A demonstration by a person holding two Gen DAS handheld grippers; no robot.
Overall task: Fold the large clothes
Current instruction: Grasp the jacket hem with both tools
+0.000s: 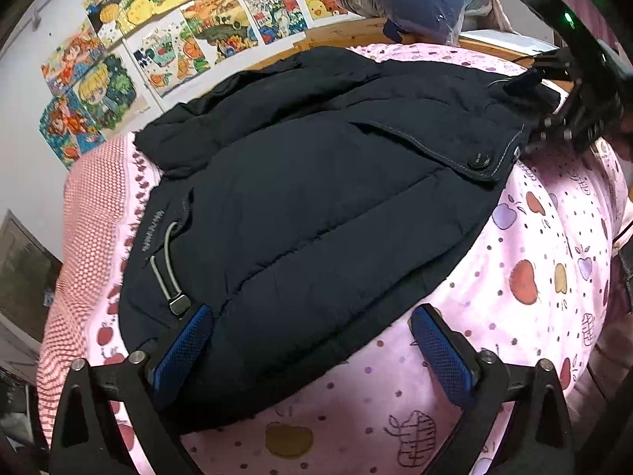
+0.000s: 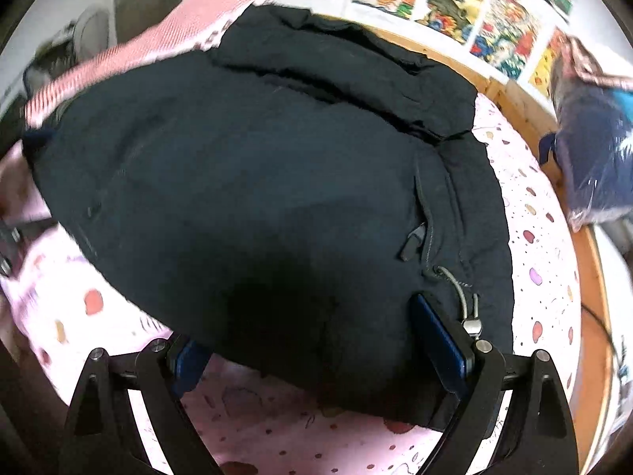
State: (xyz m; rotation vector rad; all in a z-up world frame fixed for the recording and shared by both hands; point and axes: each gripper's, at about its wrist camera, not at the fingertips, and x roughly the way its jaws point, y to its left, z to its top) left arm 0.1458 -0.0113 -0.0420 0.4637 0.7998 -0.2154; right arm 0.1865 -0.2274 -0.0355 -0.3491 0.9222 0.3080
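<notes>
A dark navy puffer jacket (image 1: 316,206) lies spread on a pink apple-print bedsheet (image 1: 526,277). My left gripper (image 1: 314,352) is open at the jacket's near edge, with padded cloth bulging between its blue pads (image 1: 186,348). A grey drawcord with a toggle (image 1: 170,277) lies just ahead of the left pad. My right gripper (image 1: 554,130) reaches the jacket's far right corner beside a buttoned flap (image 1: 476,160). In the right wrist view the right gripper (image 2: 312,352) stands open around the jacket (image 2: 257,182), its left finger partly under the edge, with the drawcord (image 2: 467,304) by its right pad.
Cartoon posters (image 1: 190,39) cover the wall behind the bed. A pink checked blanket (image 1: 87,217) lies at one side of the jacket. A plastic-wrapped bundle of blue cloth (image 2: 597,146) sits on the wooden bed frame (image 2: 514,99). A cable runs along the frame.
</notes>
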